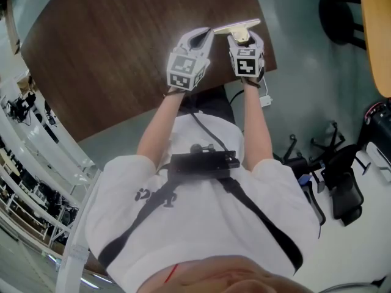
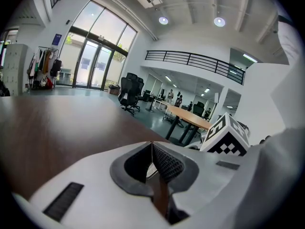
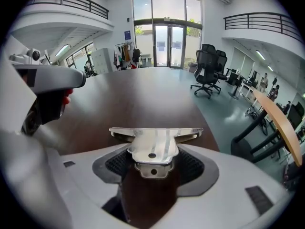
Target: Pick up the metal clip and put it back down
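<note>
The metal clip (image 1: 236,25) is a shiny silver piece with a wide flat bar and stacked handle tabs. It lies on the dark wooden table (image 1: 110,54) near its right edge. In the right gripper view the clip (image 3: 155,137) sits between the jaws of my right gripper (image 3: 153,151). The jaws stand wide, their ribbed pads (image 3: 193,166) lie beside the tabs, and the bar lies across in front of the tips. My left gripper (image 1: 198,38) hovers just left of the right gripper (image 1: 245,40). Its jaws (image 2: 152,149) meet at the tips with nothing between them.
The table's right edge and corner run just past the clip, with grey floor (image 1: 305,72) beyond. Black office chairs (image 1: 333,163) stand on the floor to the right. A long wooden table (image 3: 281,123) stands on the right in the right gripper view.
</note>
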Action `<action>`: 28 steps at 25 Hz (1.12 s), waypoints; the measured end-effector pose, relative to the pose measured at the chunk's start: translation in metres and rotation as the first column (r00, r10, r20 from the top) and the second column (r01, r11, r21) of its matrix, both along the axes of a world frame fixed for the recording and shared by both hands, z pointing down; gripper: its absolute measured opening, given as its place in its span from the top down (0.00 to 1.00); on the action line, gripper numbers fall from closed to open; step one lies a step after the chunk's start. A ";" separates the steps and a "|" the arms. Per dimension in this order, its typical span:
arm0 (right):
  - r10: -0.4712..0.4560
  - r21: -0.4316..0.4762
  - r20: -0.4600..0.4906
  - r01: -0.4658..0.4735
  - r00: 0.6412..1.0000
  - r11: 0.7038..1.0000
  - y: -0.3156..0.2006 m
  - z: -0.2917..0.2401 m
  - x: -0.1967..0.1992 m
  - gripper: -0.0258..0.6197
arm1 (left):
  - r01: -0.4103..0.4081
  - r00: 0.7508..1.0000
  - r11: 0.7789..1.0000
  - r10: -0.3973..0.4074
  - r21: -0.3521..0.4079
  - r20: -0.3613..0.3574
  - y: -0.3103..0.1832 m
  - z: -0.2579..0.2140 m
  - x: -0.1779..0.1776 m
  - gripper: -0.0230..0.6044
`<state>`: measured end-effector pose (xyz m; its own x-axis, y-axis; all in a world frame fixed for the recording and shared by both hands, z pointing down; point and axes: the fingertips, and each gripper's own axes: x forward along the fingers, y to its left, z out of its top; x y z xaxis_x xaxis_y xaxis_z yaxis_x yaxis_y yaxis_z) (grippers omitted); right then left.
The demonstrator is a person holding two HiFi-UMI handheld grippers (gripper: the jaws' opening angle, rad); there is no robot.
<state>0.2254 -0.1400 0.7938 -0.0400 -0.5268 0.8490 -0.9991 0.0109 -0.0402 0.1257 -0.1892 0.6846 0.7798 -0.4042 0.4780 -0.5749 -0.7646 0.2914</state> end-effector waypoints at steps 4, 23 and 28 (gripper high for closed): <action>0.006 0.032 -0.001 -0.006 1.000 0.999 -0.004 -0.007 0.000 0.50 | 0.024 1.000 1.000 -0.024 0.005 0.005 -0.003 -0.007 -0.008 0.94; -0.039 0.555 0.023 0.020 0.999 0.831 -0.047 -0.277 -0.081 0.50 | 0.330 0.944 0.892 -0.303 0.309 -0.134 -0.025 -0.199 -0.128 0.94; -0.091 0.664 0.038 0.043 0.995 0.746 -0.079 -0.344 -0.111 0.50 | 0.425 0.905 0.824 -0.381 0.374 -0.189 -0.047 -0.247 -0.169 0.94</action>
